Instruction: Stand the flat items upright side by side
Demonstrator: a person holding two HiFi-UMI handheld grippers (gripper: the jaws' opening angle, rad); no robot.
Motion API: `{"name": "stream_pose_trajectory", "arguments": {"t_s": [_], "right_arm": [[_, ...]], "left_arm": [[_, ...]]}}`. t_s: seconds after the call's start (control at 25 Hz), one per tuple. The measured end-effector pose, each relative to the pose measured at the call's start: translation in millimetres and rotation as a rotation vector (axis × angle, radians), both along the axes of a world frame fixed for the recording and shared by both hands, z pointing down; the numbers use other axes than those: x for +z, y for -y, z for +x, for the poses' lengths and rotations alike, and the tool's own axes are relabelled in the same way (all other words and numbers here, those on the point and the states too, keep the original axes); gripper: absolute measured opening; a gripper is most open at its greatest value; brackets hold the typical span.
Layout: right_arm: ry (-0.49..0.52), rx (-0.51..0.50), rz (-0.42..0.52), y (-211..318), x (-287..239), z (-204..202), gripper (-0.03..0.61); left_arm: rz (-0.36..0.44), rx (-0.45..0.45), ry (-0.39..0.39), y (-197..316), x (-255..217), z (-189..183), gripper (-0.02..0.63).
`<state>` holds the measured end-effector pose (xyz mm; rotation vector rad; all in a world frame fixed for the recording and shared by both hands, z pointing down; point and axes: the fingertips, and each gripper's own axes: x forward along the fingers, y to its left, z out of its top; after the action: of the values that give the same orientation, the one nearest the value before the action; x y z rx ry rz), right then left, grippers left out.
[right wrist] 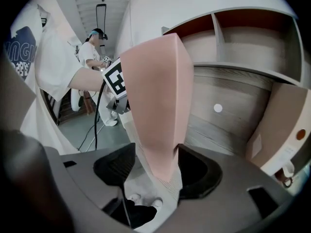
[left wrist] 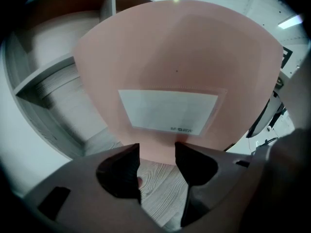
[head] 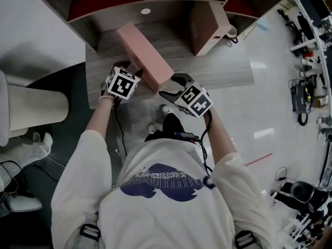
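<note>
On my right gripper the jaws clamp the narrow spine of the pink file box. My left gripper gapes wide at its broad face. It stands on edge on the desk. It is probably light, stiff and slick, so grip the spine.

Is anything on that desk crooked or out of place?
Yes: the pink box runs diagonally across the desk, unlike the second pink box standing upright at the back. The right tongs grip its near end; the left tongs are open at its side.
</note>
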<state>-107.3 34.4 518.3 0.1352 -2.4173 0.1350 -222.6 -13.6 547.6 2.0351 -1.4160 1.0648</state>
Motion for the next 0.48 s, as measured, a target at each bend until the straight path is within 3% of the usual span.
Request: {"name": "stream_pose_trajectory", "arguments": {"t_s": [0.48], "right_arm": [[0.015,0.013,-0.008,-12.0,1.8,-7.2,0.272]], "left_arm": [[0.012,0.093,0.049,16.9,10.3,1.6,0.235]]}}
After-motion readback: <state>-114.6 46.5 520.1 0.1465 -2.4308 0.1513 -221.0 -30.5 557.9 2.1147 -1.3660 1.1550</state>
